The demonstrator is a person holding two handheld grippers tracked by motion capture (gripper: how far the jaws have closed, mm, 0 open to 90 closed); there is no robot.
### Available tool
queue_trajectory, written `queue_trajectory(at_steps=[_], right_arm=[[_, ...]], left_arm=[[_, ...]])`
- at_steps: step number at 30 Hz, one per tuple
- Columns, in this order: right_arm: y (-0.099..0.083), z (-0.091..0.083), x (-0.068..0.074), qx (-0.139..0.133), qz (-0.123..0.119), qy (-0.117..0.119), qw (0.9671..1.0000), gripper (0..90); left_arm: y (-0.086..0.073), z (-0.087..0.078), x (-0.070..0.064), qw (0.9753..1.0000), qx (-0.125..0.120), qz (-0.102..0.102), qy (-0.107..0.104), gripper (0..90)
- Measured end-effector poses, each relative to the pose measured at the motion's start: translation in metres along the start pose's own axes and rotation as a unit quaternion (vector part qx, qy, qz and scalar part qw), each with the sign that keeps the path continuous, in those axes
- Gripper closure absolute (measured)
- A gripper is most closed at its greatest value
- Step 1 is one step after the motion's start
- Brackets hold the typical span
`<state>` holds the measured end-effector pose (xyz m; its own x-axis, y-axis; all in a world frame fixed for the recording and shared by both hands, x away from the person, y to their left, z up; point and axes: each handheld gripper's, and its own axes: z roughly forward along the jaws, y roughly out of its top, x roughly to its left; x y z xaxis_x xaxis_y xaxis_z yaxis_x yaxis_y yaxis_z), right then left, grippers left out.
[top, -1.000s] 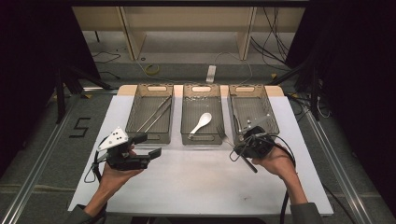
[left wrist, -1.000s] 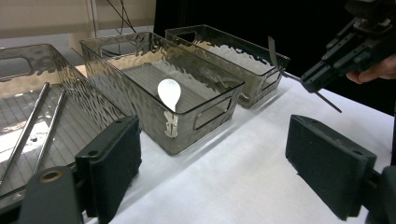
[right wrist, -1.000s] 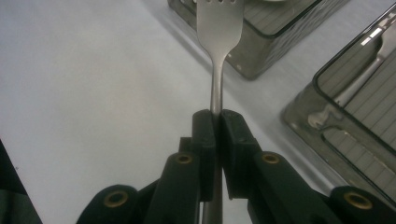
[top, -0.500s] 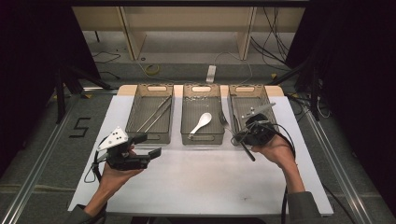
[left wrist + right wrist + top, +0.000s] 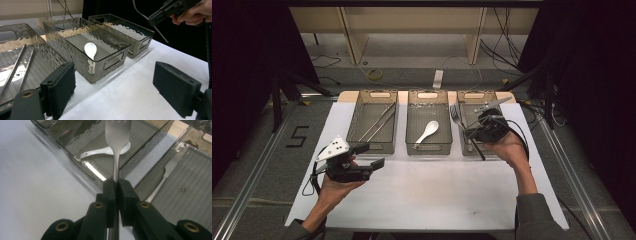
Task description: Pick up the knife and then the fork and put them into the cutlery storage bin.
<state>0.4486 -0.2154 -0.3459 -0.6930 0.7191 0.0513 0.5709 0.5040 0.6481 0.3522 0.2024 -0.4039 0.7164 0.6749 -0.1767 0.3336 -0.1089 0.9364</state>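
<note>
Right gripper view, right gripper [image 5: 115, 185] clamped on fork [image 5: 117, 135] handle, left gripper [image 5: 123, 88] jaws apart

We count three clear bins [image 5: 373, 121], two metal rods [image 5: 377, 122], one white spoon [image 5: 427, 132], one fork [image 5: 117, 142], two tools [image 5: 362, 162]

A: What is seen between the jaws of the left gripper [image 5: 117, 87]?

B: A wide gap is recorded; only the white table cover [image 5: 130, 95] lies there, nothing clamped.

A: And beyond?

B: Three clear bins are noted side by side. Two metal rods [image 5: 17, 65] lie in the left bin [image 5: 15, 42], a white spoon [image 5: 90, 50] in the middle bin [image 5: 105, 50]. Above the far bin [image 5: 132, 32], the right gripper [image 5: 160, 16] is held in a hand [image 5: 195, 13], a thin metal piece clamped in it.
</note>
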Motion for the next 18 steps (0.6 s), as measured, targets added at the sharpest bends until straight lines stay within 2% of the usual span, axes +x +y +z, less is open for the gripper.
queue_trajectory(at_steps=[18], right_arm=[[0.022, 0.006, -0.027, -0.007, 0.034, -0.015, 0.9993, 85.2]], left_arm=[[0.000, 0.000, 0.000, 1.0000, 0.000, -0.001, -0.001, 17.8]])
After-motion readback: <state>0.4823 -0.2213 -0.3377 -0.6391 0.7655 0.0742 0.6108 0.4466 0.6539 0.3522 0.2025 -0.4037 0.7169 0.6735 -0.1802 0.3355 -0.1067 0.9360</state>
